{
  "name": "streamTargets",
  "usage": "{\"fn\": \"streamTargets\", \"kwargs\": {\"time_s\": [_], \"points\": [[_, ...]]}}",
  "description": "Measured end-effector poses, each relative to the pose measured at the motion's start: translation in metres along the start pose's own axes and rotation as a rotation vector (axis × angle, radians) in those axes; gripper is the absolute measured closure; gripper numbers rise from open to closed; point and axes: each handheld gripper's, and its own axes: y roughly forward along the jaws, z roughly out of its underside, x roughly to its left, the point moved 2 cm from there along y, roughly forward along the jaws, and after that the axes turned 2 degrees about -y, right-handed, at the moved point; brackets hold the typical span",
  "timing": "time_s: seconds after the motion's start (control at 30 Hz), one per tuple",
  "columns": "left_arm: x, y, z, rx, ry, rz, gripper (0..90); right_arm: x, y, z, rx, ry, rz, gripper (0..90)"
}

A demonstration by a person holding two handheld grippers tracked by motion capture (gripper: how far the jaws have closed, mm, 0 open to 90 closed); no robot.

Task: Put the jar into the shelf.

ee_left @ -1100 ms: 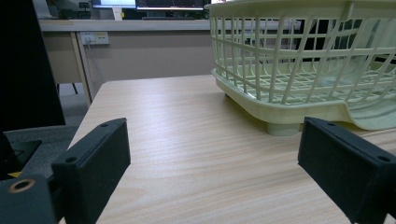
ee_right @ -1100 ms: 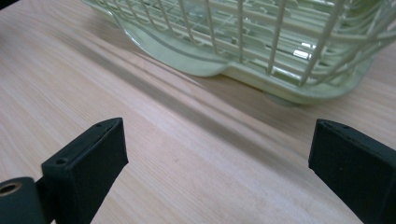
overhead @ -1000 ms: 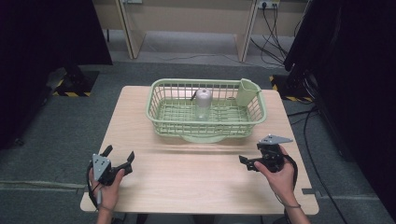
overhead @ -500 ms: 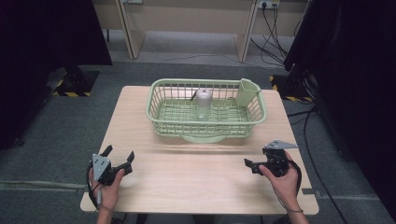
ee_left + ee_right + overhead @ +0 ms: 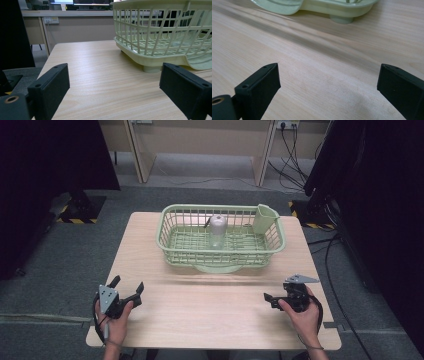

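Observation:
A pale green plastic basket (image 5: 171,240) stands on the far half of the wooden table (image 5: 210,310). Inside it a clear bottle (image 5: 217,230) with a grey top stands upright. A green cutlery cup (image 5: 264,219) hangs at the basket's right back corner. My left gripper (image 5: 128,285) rests near the front left corner, open and holding nothing; its view has the jaws (image 5: 117,86) wide apart and the basket (image 5: 155,30) ahead to the right. My right gripper (image 5: 272,300) sits near the front right, open and holding nothing, its jaws (image 5: 329,83) spread over bare wood with the basket's base (image 5: 337,11) ahead.
Bare wood stretches between the two grippers and the basket. Dark partitions (image 5: 45,165) stand left and right of the table, and cables (image 5: 295,150) run over the grey floor behind. A wooden desk frame (image 5: 200,140) stands at the back.
My right gripper has drawn back a little toward the table's front edge and slightly rightward. The left gripper, basket and bottle have not moved.

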Motion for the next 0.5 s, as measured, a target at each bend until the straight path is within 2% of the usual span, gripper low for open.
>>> {"fn": "streamTargets", "kwargs": {"time_s": [0.5], "points": [[0.0, 0.0, 0.0, 0.0, -0.001, -0.001, 8.9, -0.012, 0.006, 0.015, -0.001, 0.034, 0.007, 4.8]]}}
